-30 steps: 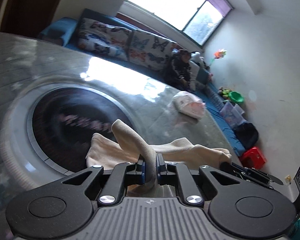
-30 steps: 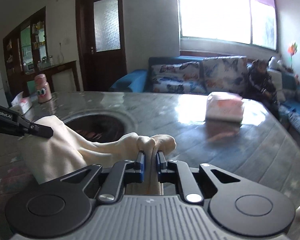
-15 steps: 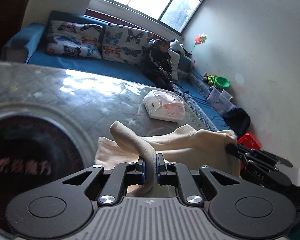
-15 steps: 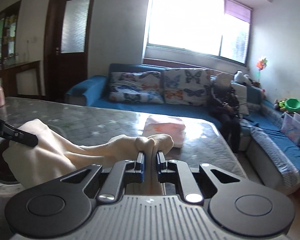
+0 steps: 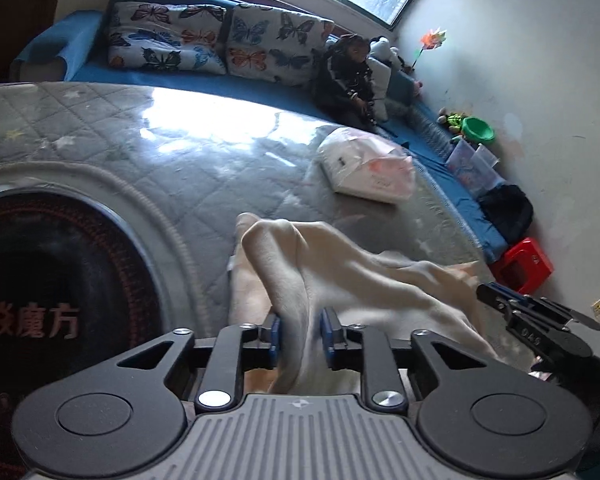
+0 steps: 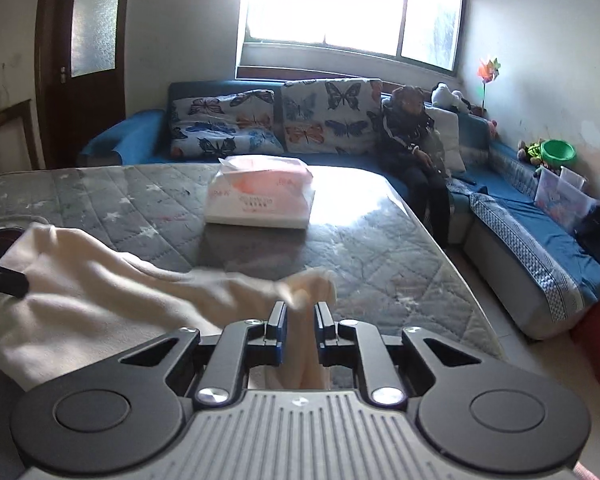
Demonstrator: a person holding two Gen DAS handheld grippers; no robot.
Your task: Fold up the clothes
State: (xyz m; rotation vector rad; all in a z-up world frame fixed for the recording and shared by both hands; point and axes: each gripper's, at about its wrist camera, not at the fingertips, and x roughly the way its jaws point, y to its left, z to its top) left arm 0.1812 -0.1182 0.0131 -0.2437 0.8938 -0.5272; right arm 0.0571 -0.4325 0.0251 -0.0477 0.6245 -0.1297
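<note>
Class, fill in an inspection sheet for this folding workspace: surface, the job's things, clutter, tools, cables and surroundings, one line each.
Surface: grey quilted table cover under a glossy sheet; a round dark inset with red characters at its left.
Job's things: one cream garment, bunched and partly lifted, stretched between both tools.
Clutter: a pink and white tissue pack on the table, apart from the garment.
Tools: left tool and right tool each have cloth between the fingers, with the pads set slightly apart.
Cables: nothing seen.
Surroundings: blue sofa with butterfly cushions, a seated person, a bright window, a dark door, a red stool.
</note>
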